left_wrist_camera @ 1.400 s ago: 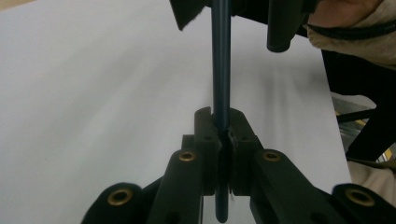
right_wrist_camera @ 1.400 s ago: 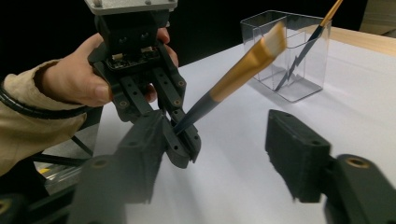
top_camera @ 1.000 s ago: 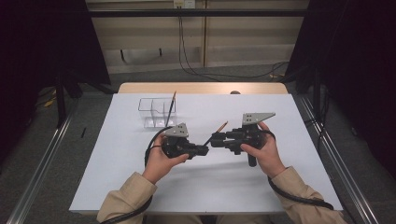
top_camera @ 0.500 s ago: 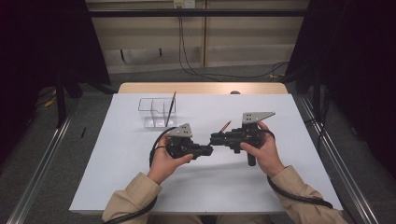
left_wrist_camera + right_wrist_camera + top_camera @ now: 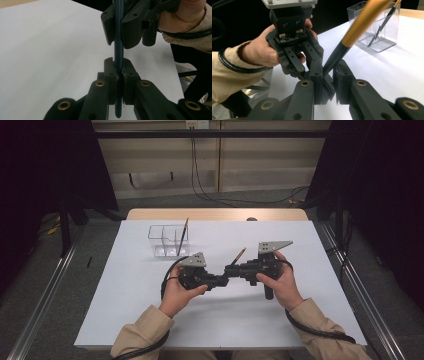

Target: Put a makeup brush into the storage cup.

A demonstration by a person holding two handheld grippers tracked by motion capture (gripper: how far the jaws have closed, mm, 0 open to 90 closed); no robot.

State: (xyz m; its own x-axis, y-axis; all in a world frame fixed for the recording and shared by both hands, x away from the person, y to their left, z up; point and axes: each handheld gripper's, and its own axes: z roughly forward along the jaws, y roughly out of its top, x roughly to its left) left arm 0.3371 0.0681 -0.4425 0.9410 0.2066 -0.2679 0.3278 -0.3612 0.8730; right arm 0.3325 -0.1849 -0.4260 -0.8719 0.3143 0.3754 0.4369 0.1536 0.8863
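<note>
- White surface (image 5: 125, 285) and clear holder (image 5: 168, 240) stay unchanged.
- Your left claw (image 5: 223, 281) moved right; now it clamps the brush (image 5: 238, 256).
- Your right claw (image 5: 231, 270) still grips it.

A white table top (image 5: 125, 310) spreads across the high view, with a strip of bare wood (image 5: 215, 214) along its far edge; a clear plastic organizer (image 5: 165, 240) with inner dividers stands on the far left part of it, and a second brush (image 5: 183, 235) leans tilted inside, tip up. Beyond the table, black cables (image 5: 197, 175) hang down a pale wall and trail over grey floor (image 5: 30, 285); metal rails (image 5: 45, 295) run along both sides.
</note>
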